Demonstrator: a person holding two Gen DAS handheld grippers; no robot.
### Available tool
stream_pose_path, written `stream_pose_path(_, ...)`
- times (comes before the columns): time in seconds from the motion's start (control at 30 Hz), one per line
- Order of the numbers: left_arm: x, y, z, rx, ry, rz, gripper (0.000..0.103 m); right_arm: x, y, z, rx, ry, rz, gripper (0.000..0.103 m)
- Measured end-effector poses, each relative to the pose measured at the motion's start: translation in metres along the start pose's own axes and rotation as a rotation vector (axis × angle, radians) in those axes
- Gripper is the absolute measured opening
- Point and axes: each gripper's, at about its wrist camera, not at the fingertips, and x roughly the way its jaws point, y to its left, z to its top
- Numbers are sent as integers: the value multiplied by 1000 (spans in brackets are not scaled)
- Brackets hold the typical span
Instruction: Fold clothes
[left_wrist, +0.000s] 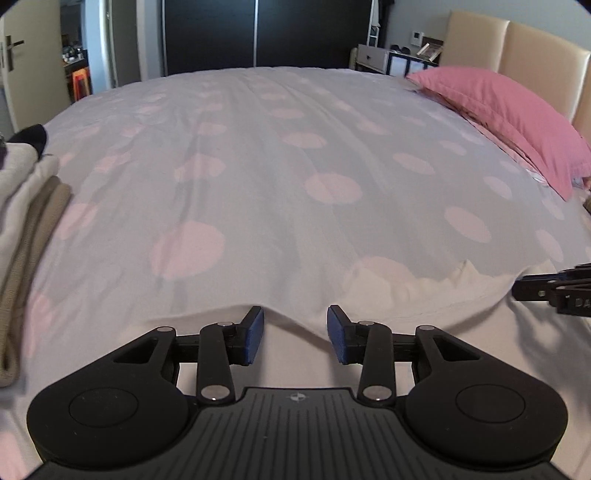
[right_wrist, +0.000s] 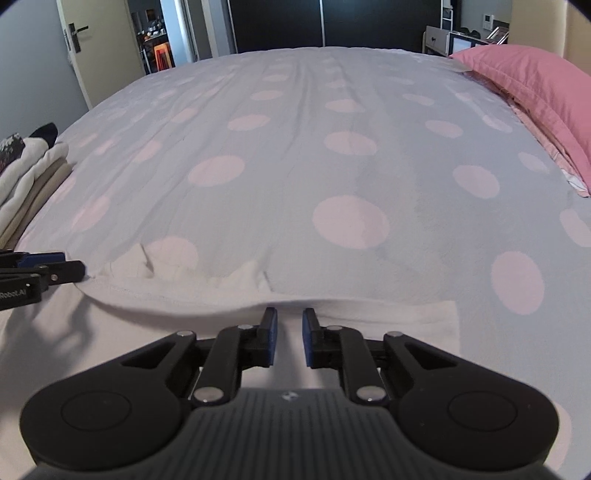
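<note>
A white garment (left_wrist: 424, 299) lies flat on the bed's near edge, its far hem running across both views; it also shows in the right wrist view (right_wrist: 388, 317). My left gripper (left_wrist: 295, 334) is open, its blue pads just short of the hem, holding nothing. My right gripper (right_wrist: 289, 338) is open with a narrow gap over the garment near the hem, holding nothing. The right gripper shows at the right edge of the left wrist view (left_wrist: 554, 291). The left gripper shows at the left edge of the right wrist view (right_wrist: 37, 273).
The bed has a grey cover with pink dots (left_wrist: 277, 184). A stack of folded clothes (left_wrist: 26, 221) sits at the left, also seen in the right wrist view (right_wrist: 29, 173). A pink pillow (left_wrist: 517, 122) lies by the beige headboard (left_wrist: 535, 51) at the right. A dark wardrobe and a door stand beyond.
</note>
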Motion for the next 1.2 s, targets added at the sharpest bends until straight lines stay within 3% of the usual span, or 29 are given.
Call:
stream_pose_path(0.2, -33, 15, -2, 20, 0, 17, 38, -29, -10, -7, 9, 6, -13, 17)
stream_pose_path(0.53, -73, -2, -27, 111, 51, -56, 37, -70, 0, -42, -50, 40, 19, 16)
stream_pose_path(0.7, -56, -25, -35, 132, 67, -91, 36, -60, 19, -51, -58, 47, 52, 16)
stream_pose_path(0.93, -9, -41, -40, 109, 94, -146, 36, -15, 34, -47, -80, 67, 86, 16)
stream_pose_path(1.2, 22, -50, -22, 109, -3, -149, 36, 18, 37, -22, -71, 6, 111, 16)
